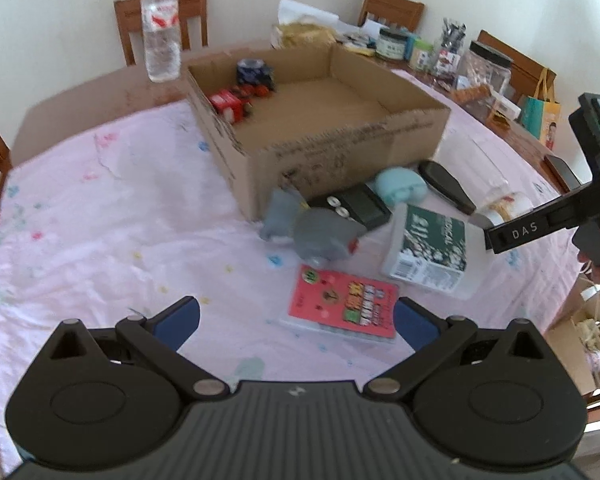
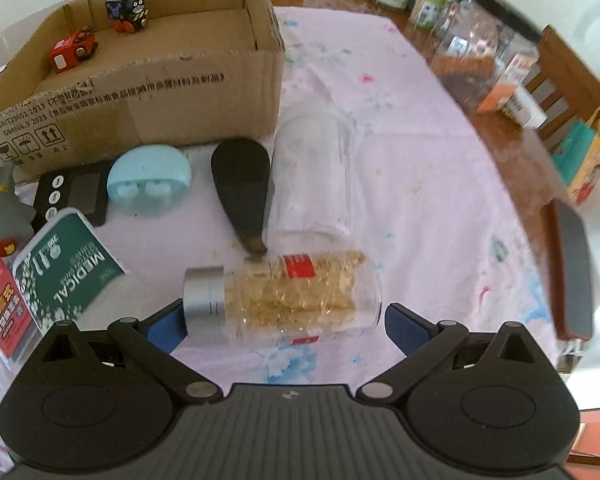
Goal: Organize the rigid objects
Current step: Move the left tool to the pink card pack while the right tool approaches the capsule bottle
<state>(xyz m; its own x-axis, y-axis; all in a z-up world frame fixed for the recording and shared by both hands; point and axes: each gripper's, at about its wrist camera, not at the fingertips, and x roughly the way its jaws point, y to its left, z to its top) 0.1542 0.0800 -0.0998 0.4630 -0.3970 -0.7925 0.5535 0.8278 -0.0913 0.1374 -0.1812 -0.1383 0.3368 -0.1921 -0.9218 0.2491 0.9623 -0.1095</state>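
two toy cubes (image 2: 100, 28) sit inside the cardboard box (image 2: 140, 92); both claws gape empty. right gripper (image 2: 282, 318) hovers over the lying pill bottle (image 2: 280, 300); left gripper (image 1: 296, 324) above the red packet (image 1: 342, 306).

**Two wrist cameras, one bench**

The left wrist camera sits high and back, looking forward and down along its fingers (image 1: 188, 322) across the pink-clothed bench (image 1: 100, 208) toward the cardboard box (image 1: 340, 152) and the wall. The right wrist camera hangs lower and closer, just over the capsule bottle (image 2: 280, 300), facing the same box (image 2: 140, 100) from its right corner. Both views share the box, the green packet (image 1: 432, 248) (image 2: 68, 268), the blue case (image 1: 400, 188) (image 2: 150, 184) and the far clutter. The left view also catches the right gripper (image 1: 484, 230).
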